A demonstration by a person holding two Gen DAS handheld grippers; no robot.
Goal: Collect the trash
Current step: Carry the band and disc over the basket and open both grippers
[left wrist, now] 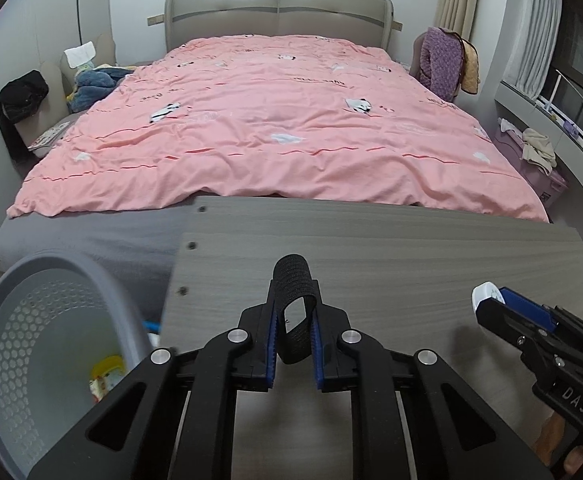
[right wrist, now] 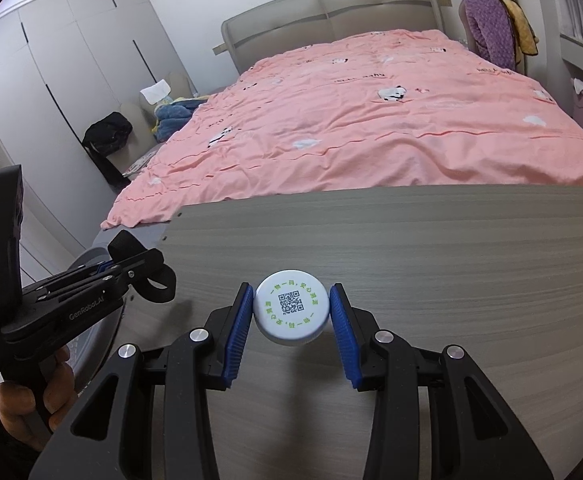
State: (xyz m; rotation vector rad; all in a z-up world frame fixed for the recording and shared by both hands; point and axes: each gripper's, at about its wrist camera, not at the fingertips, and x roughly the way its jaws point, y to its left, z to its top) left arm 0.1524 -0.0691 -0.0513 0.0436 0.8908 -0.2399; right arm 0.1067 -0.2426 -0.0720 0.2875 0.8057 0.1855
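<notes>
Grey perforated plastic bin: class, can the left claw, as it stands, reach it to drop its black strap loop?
Probably yes: the bin stands open just left of the left claw, nothing between.

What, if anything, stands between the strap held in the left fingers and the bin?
Nothing visible. The strap hangs in the left gripper above the board; the open bin sits just left, past the board's edge.

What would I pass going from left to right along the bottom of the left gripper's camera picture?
Grey perforated bin → black strap loop pinched in the left gripper → white cap held by the right gripper, all over the grey wooden board.
</notes>
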